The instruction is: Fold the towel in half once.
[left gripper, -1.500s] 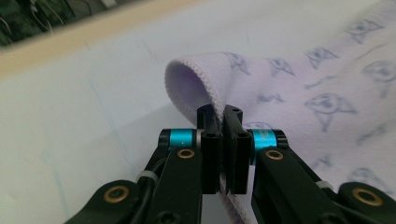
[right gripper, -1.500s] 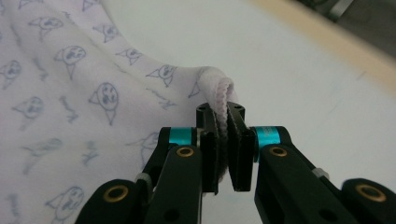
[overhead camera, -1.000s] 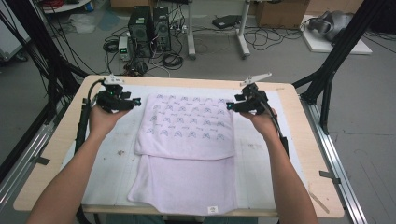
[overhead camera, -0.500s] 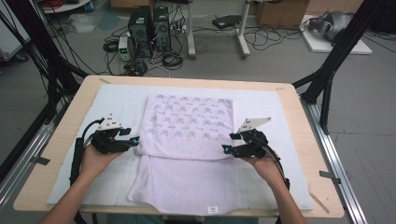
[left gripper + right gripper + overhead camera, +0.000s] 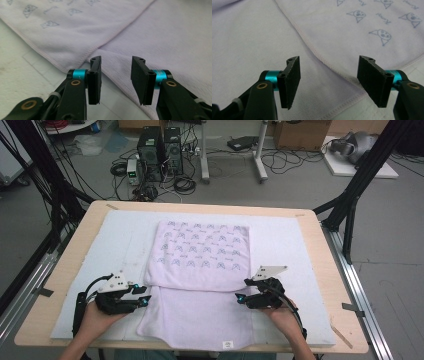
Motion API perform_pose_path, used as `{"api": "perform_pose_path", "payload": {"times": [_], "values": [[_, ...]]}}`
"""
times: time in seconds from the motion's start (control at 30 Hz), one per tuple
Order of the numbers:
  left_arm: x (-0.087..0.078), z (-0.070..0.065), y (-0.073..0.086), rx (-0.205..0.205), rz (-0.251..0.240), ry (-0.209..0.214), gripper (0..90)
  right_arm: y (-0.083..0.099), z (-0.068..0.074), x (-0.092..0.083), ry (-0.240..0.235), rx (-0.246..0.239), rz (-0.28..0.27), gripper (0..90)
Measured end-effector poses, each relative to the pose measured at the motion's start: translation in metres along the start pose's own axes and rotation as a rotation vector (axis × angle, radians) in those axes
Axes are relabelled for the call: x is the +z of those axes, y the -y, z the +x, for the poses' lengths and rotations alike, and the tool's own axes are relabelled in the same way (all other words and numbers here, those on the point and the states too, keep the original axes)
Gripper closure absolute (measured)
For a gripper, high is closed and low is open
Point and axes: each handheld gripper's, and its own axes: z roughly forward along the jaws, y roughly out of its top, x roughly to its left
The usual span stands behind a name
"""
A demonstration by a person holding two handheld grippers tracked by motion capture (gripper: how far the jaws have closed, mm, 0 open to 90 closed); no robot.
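A lilac towel lies folded on the mat; its printed upper layer [image 5: 202, 252] covers the far part and a plain lower layer [image 5: 200, 317] sticks out toward me. My left gripper [image 5: 146, 297] sits at the towel's left side where the two layers meet. In the left gripper view its jaws [image 5: 116, 61] are open over the plain layer's edge [image 5: 120, 82] and have just been closing, with nothing pressed between them. My right gripper [image 5: 240, 297] mirrors it at the right side. Its jaws [image 5: 329, 60] are open over the hem [image 5: 322, 58] and have just been opening, with nothing held.
A white mat [image 5: 300, 250] covers the wooden table [image 5: 60, 285]. A small tag [image 5: 228, 343] marks the towel's near hem. Black frame legs [image 5: 350, 205] flank the table, and computer towers [image 5: 160, 147] with cables stand on the floor beyond.
Both hands have come back from the towel's far corners toward the near side and dropped lower. The towel has kept its folded shape.
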Motion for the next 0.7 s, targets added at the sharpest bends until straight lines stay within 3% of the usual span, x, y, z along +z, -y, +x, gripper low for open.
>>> {"api": "perform_pose_path", "payload": {"times": [0.17,0.37,0.47,0.57,0.63,0.7], "values": [[0.003,-0.007,0.007,-0.013,0.016,0.056,59.8,0.005,0.001,0.003,0.013,-0.008,0.017,34.3],[0.013,-0.010,0.009,0.015,0.078,0.075,63.7,0.010,-0.001,0.007,0.022,0.008,0.024,33.7],[0.015,-0.012,0.009,0.047,0.080,0.042,70.4,0.010,0.000,0.008,0.026,0.004,0.033,33.7],[0.014,-0.014,0.010,0.050,0.083,0.006,81.4,0.011,0.000,0.011,0.030,-0.003,0.046,33.6],[0.013,-0.014,0.010,0.046,0.088,0.016,88.4,0.011,0.001,0.012,0.036,-0.008,0.047,33.4],[0.012,-0.017,0.010,0.066,0.088,0.001,88.8,0.011,0.002,0.013,0.036,-0.011,0.054,33.3]]}}
